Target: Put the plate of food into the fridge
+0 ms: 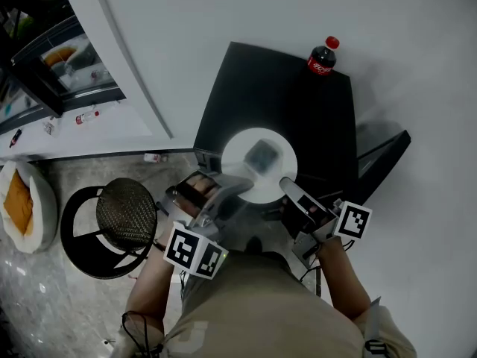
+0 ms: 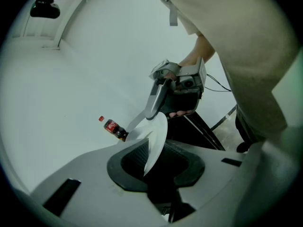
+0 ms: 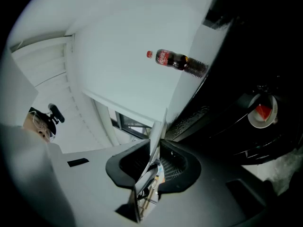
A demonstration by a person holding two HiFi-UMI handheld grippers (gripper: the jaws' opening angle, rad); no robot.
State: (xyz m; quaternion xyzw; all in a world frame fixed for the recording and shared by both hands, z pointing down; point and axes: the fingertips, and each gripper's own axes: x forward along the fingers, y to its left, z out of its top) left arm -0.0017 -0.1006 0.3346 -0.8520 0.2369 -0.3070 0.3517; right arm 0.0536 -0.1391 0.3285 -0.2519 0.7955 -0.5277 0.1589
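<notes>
A white plate (image 1: 257, 166) carrying a dark piece of food (image 1: 262, 155) hangs between my two grippers, in front of the black fridge (image 1: 298, 110). My left gripper (image 1: 223, 189) grips the plate's left rim. My right gripper (image 1: 287, 185) holds the right rim. In the left gripper view the plate (image 2: 158, 138) shows edge-on between the pads of the left gripper (image 2: 154, 162), with the right gripper (image 2: 152, 111) clamped on its far side. The right gripper view shows the thin rim (image 3: 155, 143) pinched in the right gripper (image 3: 152, 162).
A cola bottle (image 1: 323, 58) stands on the fridge top, also seen as the bottle (image 3: 175, 60). The fridge door (image 1: 384, 155) hangs open on the right. A black mesh stool (image 1: 127, 211) sits at my left, with an orange cushion (image 1: 19, 200) beyond it.
</notes>
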